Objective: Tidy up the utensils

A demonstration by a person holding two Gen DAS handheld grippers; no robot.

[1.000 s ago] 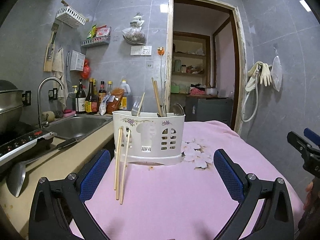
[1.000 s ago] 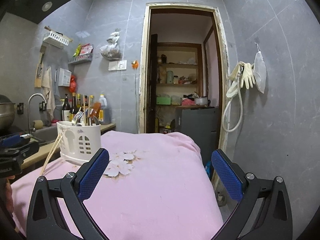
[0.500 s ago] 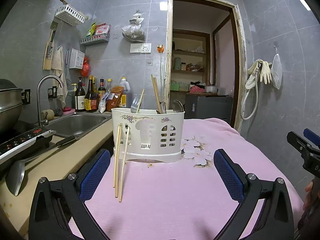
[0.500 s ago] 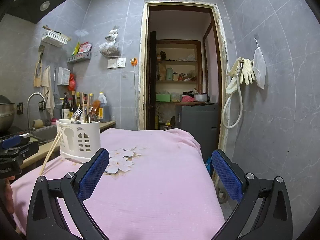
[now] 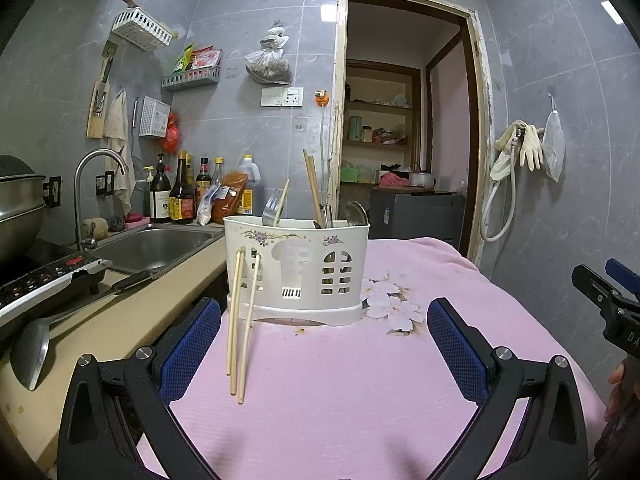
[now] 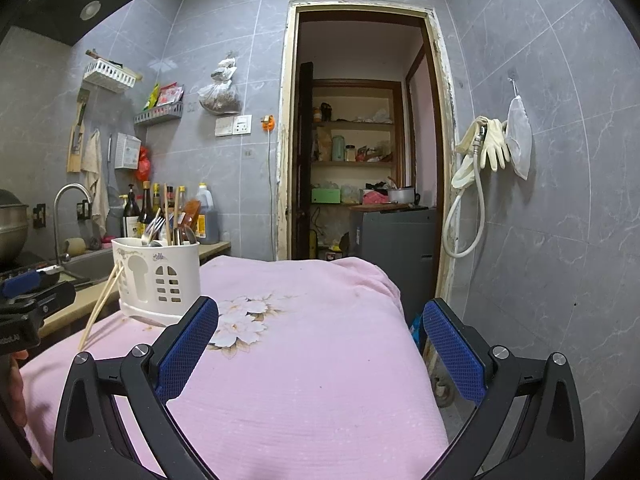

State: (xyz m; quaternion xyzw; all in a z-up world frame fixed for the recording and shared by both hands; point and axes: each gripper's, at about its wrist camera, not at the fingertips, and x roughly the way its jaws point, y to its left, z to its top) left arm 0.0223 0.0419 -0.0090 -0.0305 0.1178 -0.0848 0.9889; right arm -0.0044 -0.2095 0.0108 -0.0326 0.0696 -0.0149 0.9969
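A: Now, what does the left wrist view show?

B: The left gripper [image 5: 324, 344] hangs low over a pink cloth [image 5: 340, 400], its blue pads spread wide with nothing between them. Straight ahead stands a white utensil holder [image 5: 298, 272] with a fork, a spoon and some chopsticks upright inside. A loose pair of chopsticks [image 5: 240, 320] leans against the holder's left front, tips resting on the cloth.

A: Has anything changed?

B: Only slightly. Over the last second the holder has grown a little larger in this view, so the left gripper has eased closer; the leaning pair has not moved. I judge the pair is the next thing to pick up, and nothing has been grasped yet.

A: And the right wrist view?

B: The right gripper [image 6: 320, 352] is likewise released and empty, hovering over the cloth near a printed flower. The holder [image 6: 158, 276] sits well off to its left (near the sink counter), with the leaning pair [image 6: 100, 308] beside it.

A: What is hard to make out?

B: The holder's inner compartments are hidden by its wall, so which slot holds what is unclear. Each view catches only an edge of the other gripper.
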